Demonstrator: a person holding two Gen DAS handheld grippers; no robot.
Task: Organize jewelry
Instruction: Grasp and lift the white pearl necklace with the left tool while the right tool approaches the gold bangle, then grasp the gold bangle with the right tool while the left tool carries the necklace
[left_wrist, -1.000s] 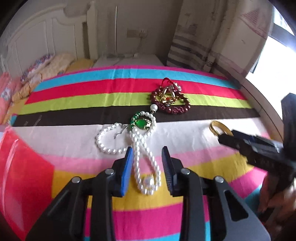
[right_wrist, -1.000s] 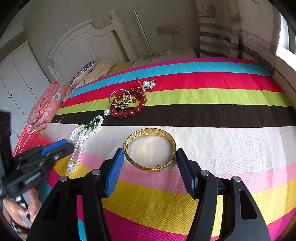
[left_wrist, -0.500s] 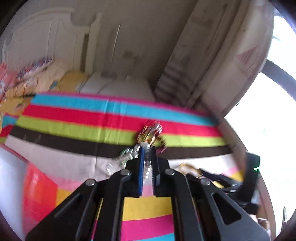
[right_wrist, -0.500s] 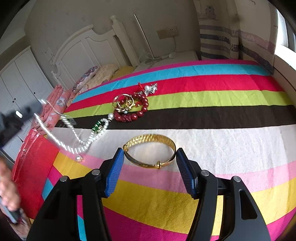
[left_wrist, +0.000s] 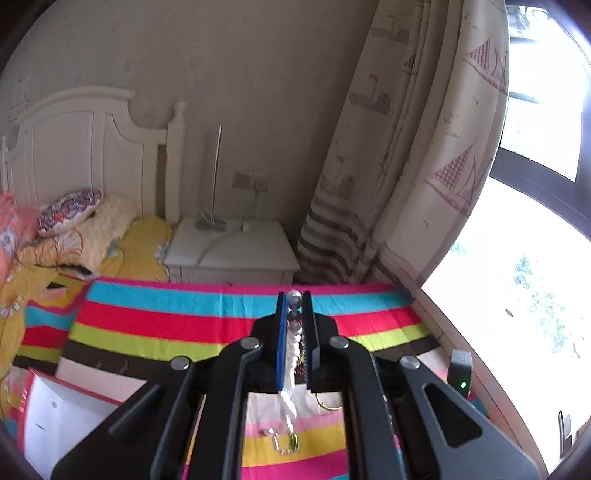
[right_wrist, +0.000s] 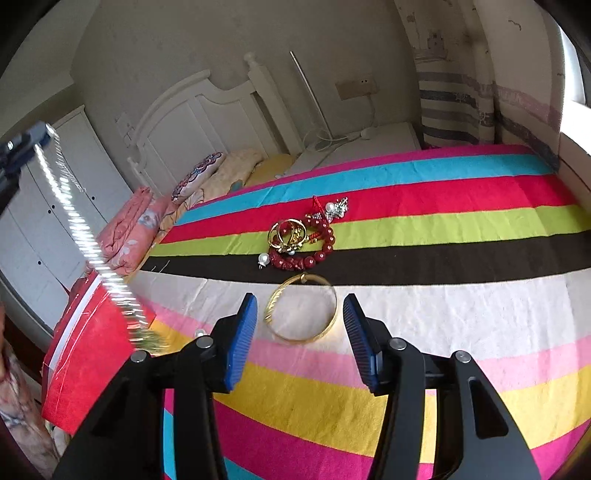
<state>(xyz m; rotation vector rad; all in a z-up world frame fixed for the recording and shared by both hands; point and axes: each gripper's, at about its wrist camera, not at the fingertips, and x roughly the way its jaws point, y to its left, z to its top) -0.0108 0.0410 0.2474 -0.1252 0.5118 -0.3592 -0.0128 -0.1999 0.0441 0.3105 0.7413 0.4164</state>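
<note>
The left gripper (left_wrist: 294, 306) is up in the air with its jaws pinching the pearl necklace (left_wrist: 291, 354), and the string of pearls hangs down over the striped blanket (right_wrist: 443, 229) beside the red box (right_wrist: 88, 354). The right gripper (right_wrist: 300, 339) is low over the blanket with its jaws spread wide, and the gold bangle (right_wrist: 303, 310) lies flat between the fingertips. Just past the bangle sits the red bead bracelet (right_wrist: 303, 254) in a little pile with gold rings (right_wrist: 288, 232).

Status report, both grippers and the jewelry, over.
Left gripper shut on white pearl necklace, hanging lifted above the striped blanket. Right gripper open, gold bangle lying between its fingers. Nothing in the way.
</note>
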